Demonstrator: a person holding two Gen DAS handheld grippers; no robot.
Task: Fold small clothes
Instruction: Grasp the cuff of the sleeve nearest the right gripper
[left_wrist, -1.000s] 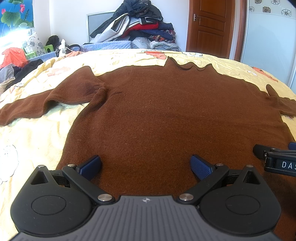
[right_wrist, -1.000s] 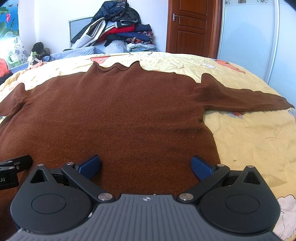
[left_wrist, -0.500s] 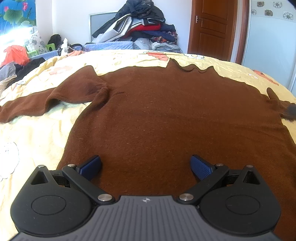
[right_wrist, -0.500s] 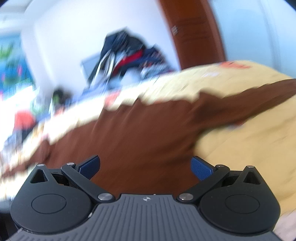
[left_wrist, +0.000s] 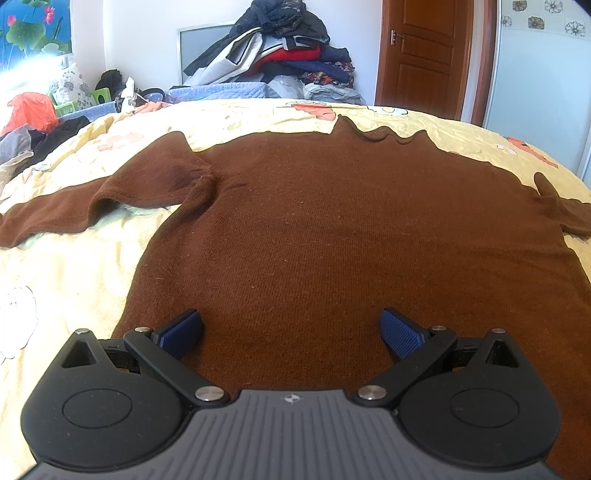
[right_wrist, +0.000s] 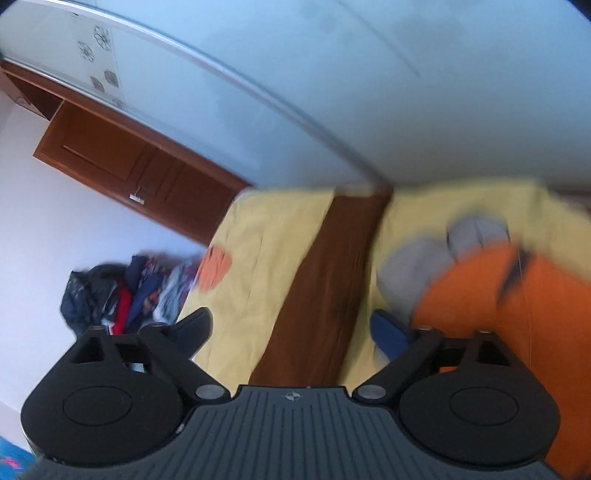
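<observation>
Left gripper (left_wrist: 290, 334) — jaws spread wide, blue pads (left_wrist: 400, 334) empty, poised over the lower body of the brown sweater (left_wrist: 332, 236). Sweater laid flat, front up, on a yellow bedspread (left_wrist: 66, 280); one sleeve stretched out to the left. Right gripper (right_wrist: 291, 330) — jaws parted and just now narrowing slightly, nothing between them; view rolled and blurred, the sweater's other sleeve (right_wrist: 325, 280) running ahead across the bedspread. Beside it, an orange cloth (right_wrist: 517, 314). Behind the bed: piled clothes (left_wrist: 280, 55), wooden door (left_wrist: 424, 55).
</observation>
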